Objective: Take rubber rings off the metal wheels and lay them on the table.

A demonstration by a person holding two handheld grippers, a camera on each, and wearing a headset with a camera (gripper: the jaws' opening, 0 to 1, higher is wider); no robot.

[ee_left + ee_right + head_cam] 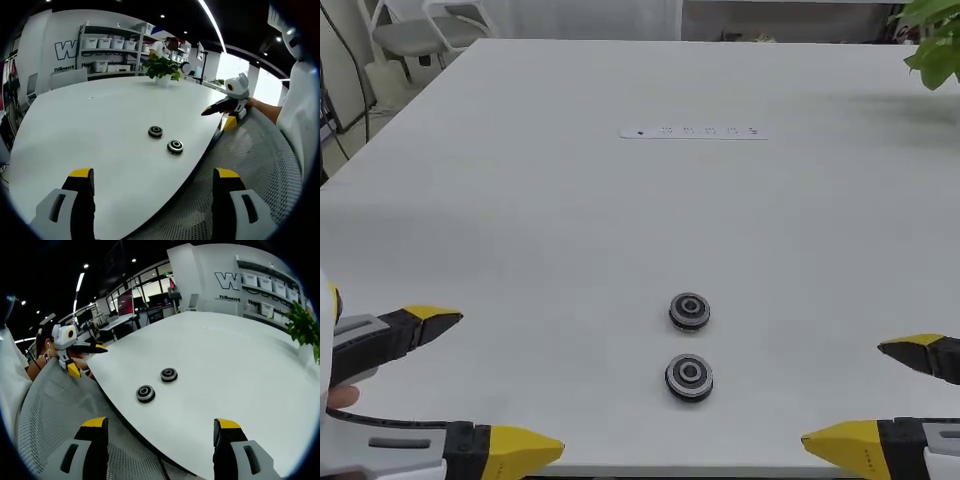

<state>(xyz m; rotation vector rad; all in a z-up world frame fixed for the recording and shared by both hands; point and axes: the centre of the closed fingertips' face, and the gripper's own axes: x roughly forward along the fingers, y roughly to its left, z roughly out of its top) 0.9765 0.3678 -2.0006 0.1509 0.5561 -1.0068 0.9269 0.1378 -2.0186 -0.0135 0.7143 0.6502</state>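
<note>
Two small metal wheels with dark rubber rings lie flat near the table's front edge, the farther wheel (689,311) (155,131) (169,375) just behind the nearer wheel (689,378) (175,146) (145,393). My left gripper (495,385) (152,187) hovers open at the front left corner, well left of the wheels, nothing between its yellow-tipped fingers. On the opposite side, my right gripper (860,395) (162,435) is open too, to the right of the wheels and holding nothing.
The white table (620,210) stretches wide behind the wheels. A flat strip with sockets (693,131) lies toward the far middle. A potted plant (932,40) (161,70) stands at the far right. Chairs (420,30) sit beyond the far left corner.
</note>
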